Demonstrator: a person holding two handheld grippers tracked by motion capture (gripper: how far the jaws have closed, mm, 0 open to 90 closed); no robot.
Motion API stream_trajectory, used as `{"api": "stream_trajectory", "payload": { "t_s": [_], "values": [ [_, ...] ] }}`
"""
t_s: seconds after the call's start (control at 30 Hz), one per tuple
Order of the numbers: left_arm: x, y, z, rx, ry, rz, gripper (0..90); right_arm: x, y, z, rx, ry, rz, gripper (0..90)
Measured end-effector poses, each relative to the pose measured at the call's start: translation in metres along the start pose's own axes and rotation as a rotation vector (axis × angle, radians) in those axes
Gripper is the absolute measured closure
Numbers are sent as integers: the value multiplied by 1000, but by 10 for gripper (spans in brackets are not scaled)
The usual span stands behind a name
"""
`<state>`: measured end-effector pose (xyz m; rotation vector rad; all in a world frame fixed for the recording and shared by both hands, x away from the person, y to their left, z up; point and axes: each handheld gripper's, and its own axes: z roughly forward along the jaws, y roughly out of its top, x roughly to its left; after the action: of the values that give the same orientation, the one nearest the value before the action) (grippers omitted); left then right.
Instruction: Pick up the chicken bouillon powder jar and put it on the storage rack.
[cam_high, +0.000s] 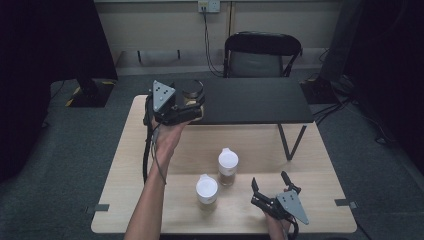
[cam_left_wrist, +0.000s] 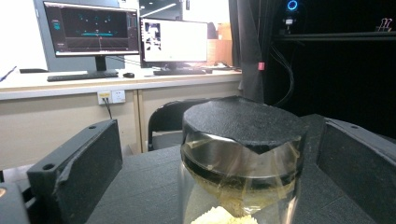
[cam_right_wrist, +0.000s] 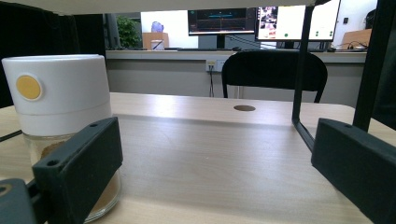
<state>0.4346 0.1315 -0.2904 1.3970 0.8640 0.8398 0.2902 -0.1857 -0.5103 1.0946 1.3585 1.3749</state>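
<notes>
The left gripper (cam_high: 192, 107) sits open around a black-lidded glass jar (cam_left_wrist: 240, 154) on the black shelf (cam_high: 260, 102) at 11 o'clock, pads not touching. The right gripper (cam_high: 270, 187) rests open at 5 o'clock near two white-lidded jars (cam_high: 217, 177).

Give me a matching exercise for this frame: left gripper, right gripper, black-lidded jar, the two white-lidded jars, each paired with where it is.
1. left gripper
2. right gripper
3. black-lidded jar
4. white-lidded jars

a. side by side on the wooden table
b. on the black shelf
c. open, near the wooden table's front edge
d. open, raised at the shelf, jaws either side of a jar

Pairs: 1-d, 2-c, 3-b, 4-a
</notes>
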Motion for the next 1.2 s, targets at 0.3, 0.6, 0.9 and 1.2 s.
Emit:
{"api": "stream_trajectory", "payload": {
  "t_s": [0.3, 0.6, 0.9, 1.2],
  "values": [
    [2, 2, -8, -11, 8, -7, 1, 0, 0, 0, 0, 0, 0, 8],
    [1, 5, -15, -39, 11, 0, 0, 0, 0, 0, 1, 0, 0, 8],
    [-7, 8, -22, -46, 15, 32, 0, 0, 0, 0, 1, -1, 1, 8],
    [-11, 2, -36, -84, 35, 35, 0, 0, 0, 0, 2, 2, 1, 8]
  ]
}}
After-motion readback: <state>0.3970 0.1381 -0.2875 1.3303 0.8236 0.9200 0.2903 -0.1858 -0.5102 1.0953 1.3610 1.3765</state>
